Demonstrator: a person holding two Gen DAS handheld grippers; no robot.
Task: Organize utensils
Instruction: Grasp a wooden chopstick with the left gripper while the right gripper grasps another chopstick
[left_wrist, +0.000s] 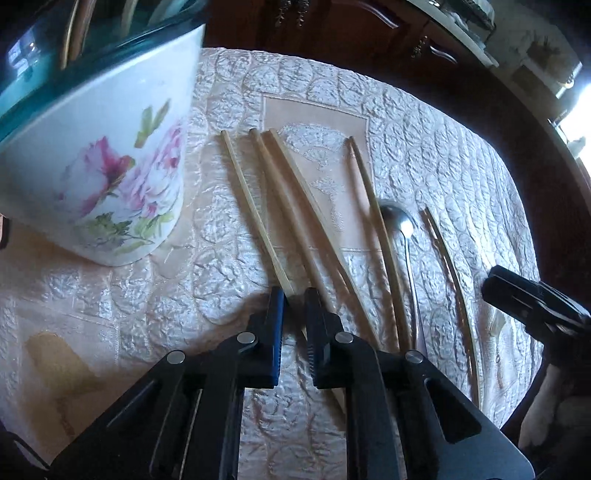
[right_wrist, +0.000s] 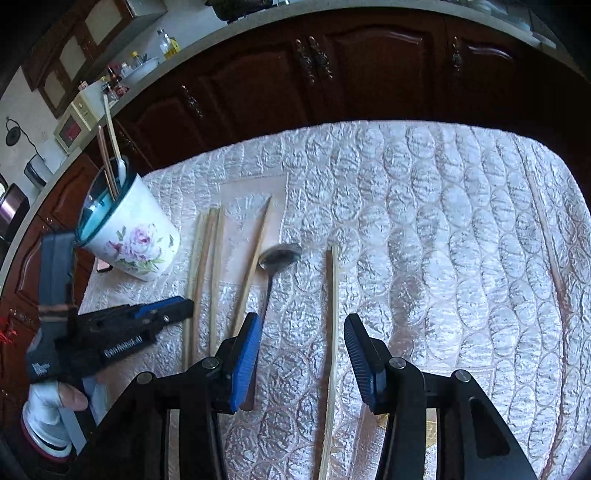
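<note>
While the left gripper (left_wrist: 293, 295) pinches the leftmost chopstick (left_wrist: 251, 206) near the floral cup (left_wrist: 110, 166), the right gripper (right_wrist: 301, 328), jaws spread, straddles a lone chopstick (right_wrist: 334, 295) lying near-to-far along its fingers.

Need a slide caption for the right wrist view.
Right hand-held gripper open over a chopstick on the quilted cloth.

Dark wooden cabinets (right_wrist: 369, 62) with ornate handles, pale countertop (right_wrist: 155, 48) above, quilted cream tablecloth (right_wrist: 443, 221), bright daylight
</note>
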